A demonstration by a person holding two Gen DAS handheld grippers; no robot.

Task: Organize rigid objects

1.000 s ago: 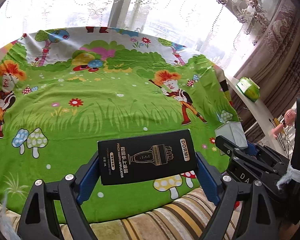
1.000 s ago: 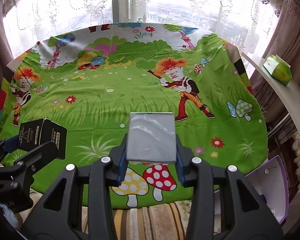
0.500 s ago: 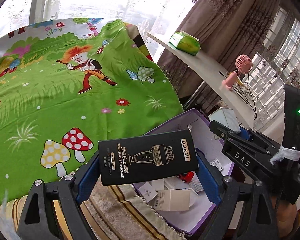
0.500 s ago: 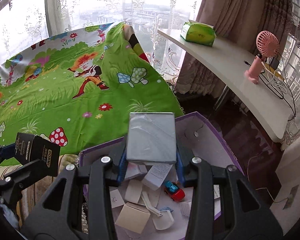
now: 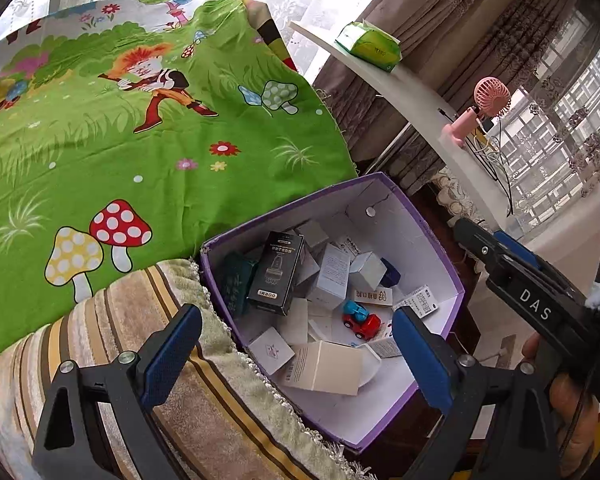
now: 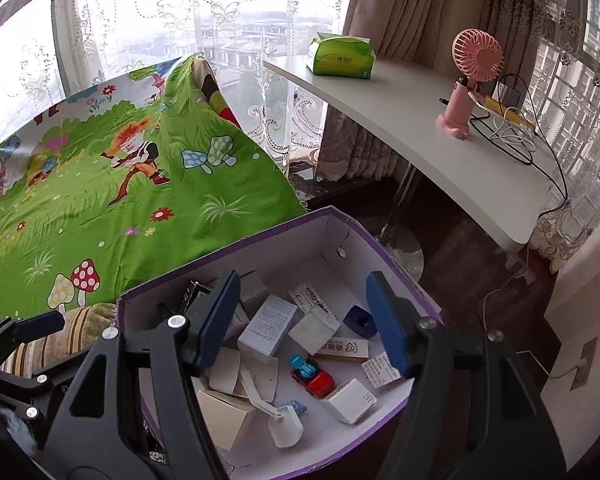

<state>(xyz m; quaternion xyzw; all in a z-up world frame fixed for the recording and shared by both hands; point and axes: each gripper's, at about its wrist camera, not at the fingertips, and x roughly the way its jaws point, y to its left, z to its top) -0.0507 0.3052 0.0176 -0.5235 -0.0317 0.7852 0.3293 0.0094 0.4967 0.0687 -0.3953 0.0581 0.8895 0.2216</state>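
A purple cardboard bin (image 6: 384, 258) with matt white inner walls holds glossy black carton (image 5: 276, 278), matt white paper cartons and a shiny plastic toy car (image 6: 313, 376). At its nine o'clock, a smooth printed cotton-like sheet (image 5: 100, 128) covers a coarse striped woven rug (image 5: 204, 392). Both grippers' fingers carry textured blue rubbery pads (image 5: 170, 354) on matt black plastic frames with metal screws.

black box (image 5: 277, 278) — DORMI; gripper (image 5: 534, 304) — DAS
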